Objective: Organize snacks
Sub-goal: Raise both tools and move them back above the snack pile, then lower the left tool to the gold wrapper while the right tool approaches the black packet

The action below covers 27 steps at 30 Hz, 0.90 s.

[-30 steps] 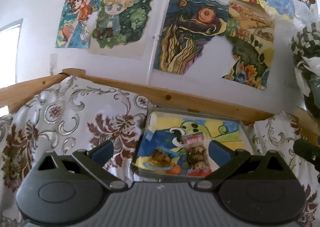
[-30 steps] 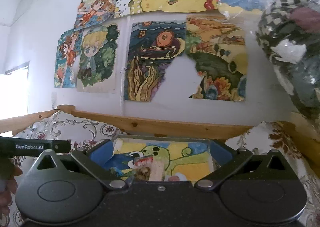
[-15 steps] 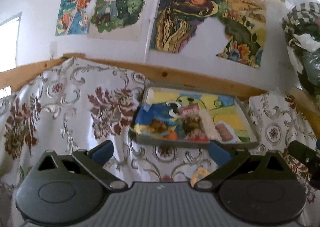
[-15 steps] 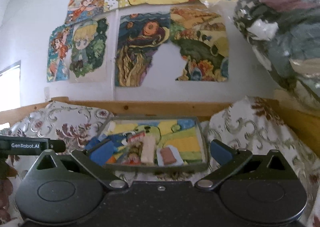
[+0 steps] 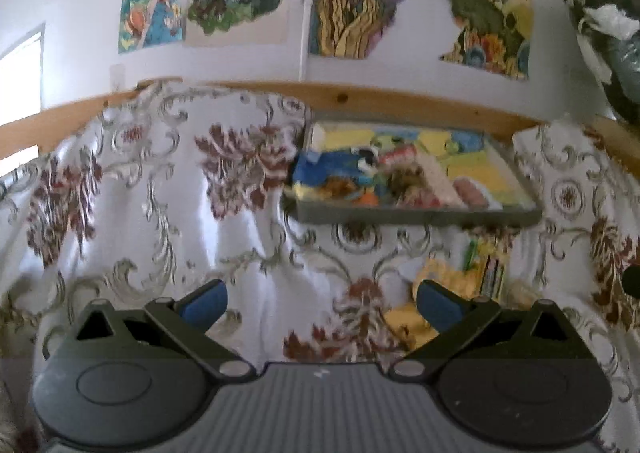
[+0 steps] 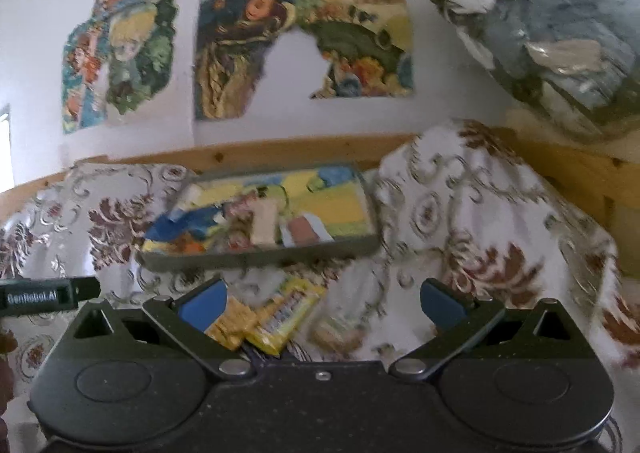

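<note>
Floral cloth in white, silver and maroon covers the surface in front of me, with a wooden rail behind it and bright paintings taped to the white wall. Taking the grey tray as my landmark: it sits on the cloth just in front of the rail, its floor a yellow-and-blue cartoon picture, and several wrapped snacks lie inside it near its front wall (too blurred to name). On the cloth nearer me than the tray lie yellow snack packets, just inside my right gripper, toward its left blue pad. That gripper is spread wide, holding nothing. My left gripper is equally wide apart and empty, left of the tray's front, with the yellow packets by its right finger. A plastic-wrapped bundle looms right of the tray.
</note>
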Available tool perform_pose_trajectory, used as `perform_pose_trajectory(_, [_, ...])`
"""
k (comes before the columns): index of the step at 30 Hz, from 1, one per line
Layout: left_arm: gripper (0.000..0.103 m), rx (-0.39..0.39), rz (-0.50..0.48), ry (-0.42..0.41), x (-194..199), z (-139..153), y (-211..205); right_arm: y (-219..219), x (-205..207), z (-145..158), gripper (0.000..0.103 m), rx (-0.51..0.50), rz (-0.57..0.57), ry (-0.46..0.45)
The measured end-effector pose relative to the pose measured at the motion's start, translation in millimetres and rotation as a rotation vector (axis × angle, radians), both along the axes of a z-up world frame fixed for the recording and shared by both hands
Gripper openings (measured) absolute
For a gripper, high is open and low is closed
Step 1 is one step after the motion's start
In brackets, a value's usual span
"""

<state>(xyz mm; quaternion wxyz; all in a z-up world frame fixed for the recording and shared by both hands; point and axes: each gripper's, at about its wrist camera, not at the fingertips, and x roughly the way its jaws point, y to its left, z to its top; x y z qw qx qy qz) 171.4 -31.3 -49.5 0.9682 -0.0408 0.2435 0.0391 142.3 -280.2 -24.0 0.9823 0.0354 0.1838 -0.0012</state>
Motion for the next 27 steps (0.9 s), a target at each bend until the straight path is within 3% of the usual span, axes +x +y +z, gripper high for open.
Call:
perform_pose_trajectory(5, [0.103,-0.006,-0.019,0.057,-3.1,-13.7,-3.8,-3.2,3.6,-6.8,0.102,0.045,0.033,0.086])
perform_pose_trajectory(17, [0.103,-0.008,-0.015,0.105,-6.5,-24.3,-5.8,13.8,18.2,-26.8,0.102,-0.017,0.101,0.263])
perform_pose_trajectory(27, [0.103,-0.018,-0.048,0.157,-7.4,-27.7,-10.0,21.6,21.4,-32.6,0.102,-0.051,0.129,0.303])
